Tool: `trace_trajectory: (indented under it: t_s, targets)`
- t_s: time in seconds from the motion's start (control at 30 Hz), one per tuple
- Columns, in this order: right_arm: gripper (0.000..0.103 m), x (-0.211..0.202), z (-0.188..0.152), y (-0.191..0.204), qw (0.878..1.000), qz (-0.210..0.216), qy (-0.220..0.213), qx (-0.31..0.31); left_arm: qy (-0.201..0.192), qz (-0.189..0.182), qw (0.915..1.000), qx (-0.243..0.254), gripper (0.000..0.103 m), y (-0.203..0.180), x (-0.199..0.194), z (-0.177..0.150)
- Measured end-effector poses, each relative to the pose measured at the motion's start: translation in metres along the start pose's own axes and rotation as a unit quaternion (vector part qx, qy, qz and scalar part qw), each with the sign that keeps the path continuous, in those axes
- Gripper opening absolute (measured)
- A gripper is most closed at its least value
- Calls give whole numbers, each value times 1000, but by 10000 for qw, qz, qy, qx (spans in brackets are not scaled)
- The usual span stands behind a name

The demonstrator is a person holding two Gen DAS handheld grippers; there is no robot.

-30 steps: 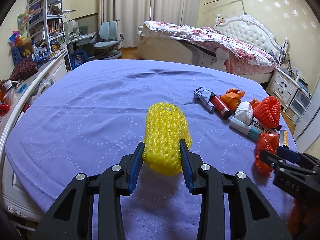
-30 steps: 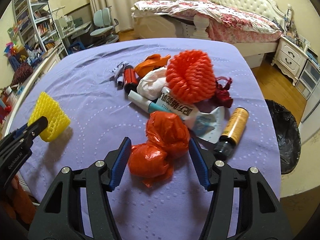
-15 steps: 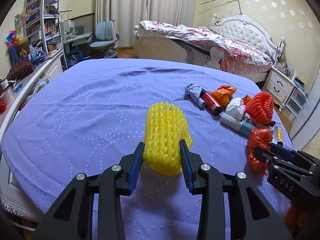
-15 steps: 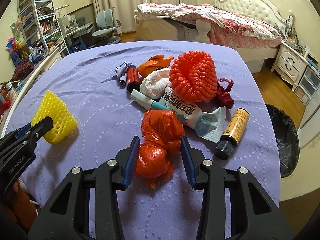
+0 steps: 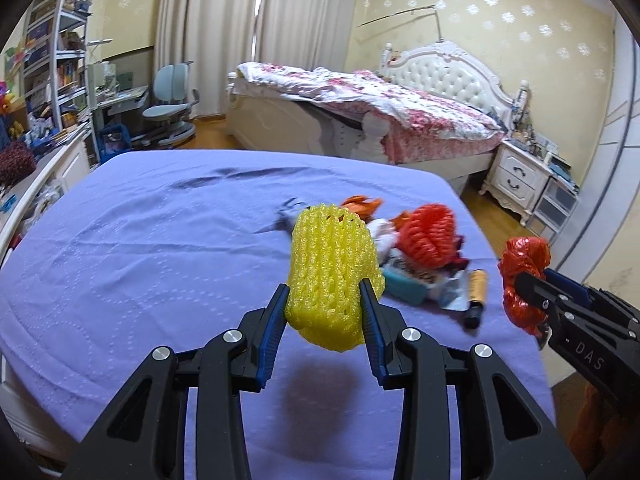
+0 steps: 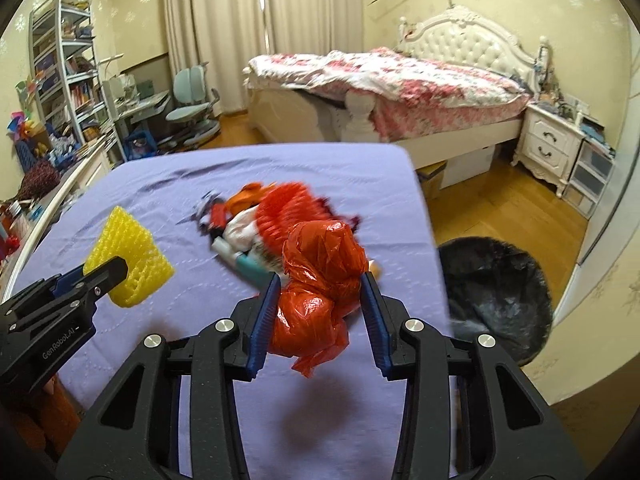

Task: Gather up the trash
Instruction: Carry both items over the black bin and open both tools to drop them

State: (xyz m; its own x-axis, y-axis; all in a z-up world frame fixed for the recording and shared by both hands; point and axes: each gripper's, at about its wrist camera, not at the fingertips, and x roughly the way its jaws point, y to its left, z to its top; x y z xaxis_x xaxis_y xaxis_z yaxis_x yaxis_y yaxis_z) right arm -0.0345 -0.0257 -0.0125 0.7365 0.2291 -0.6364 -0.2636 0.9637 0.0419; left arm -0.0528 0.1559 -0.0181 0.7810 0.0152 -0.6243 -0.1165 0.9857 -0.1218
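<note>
My left gripper (image 5: 323,304) is shut on a yellow foam fruit net (image 5: 330,264) and holds it above the purple bedspread (image 5: 140,264); the net also shows in the right wrist view (image 6: 128,256). My right gripper (image 6: 319,308) is shut on a crumpled red plastic bag (image 6: 320,280), lifted off the spread; the bag shows at the right of the left wrist view (image 5: 524,276). A pile of trash lies beyond: a red foam net (image 5: 428,236), a brown bottle (image 5: 476,292), a tube and wrappers.
A bin lined with a black bag (image 6: 496,288) stands on the wooden floor to the right of the purple bed. A white bed (image 6: 380,92), a nightstand (image 6: 552,148), a desk chair (image 6: 192,96) and shelves (image 6: 60,72) lie beyond.
Both grippers have lifted their loads off the bedspread and moved right. The right gripper closed on the red bag, having been open around it a second ago.
</note>
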Motion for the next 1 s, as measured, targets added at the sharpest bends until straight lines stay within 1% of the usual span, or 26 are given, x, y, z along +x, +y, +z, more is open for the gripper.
trace_trajectory:
  t_s: [0.23, 0.37, 0.53, 0.7, 0.8, 1.0]
  targets:
    - [40, -14, 9, -62, 9978, -524, -301, 285, -39, -562, 9979, 314, 37, -64, 10, 12]
    - [40, -10, 15, -98, 9954, -718, -353, 523, -45, -769, 9955, 553, 37, -99, 22, 19]
    - [40, 2, 14, -141, 9916, -946, -343, 811, 94, -1048, 9918, 723, 38, -136, 45, 26]
    - [40, 17, 9, -171, 9890, -1065, -233, 999, 234, -1146, 9887, 938, 38, -171, 71, 26]
    - [40, 23, 3, -184, 9880, -1088, -174, 1086, 284, -1178, 9875, 1012, 38, -185, 82, 25]
    - [40, 42, 5, -216, 9857, -1108, -71, 1268, 399, -1182, 9850, 1191, 38, -213, 104, 24]
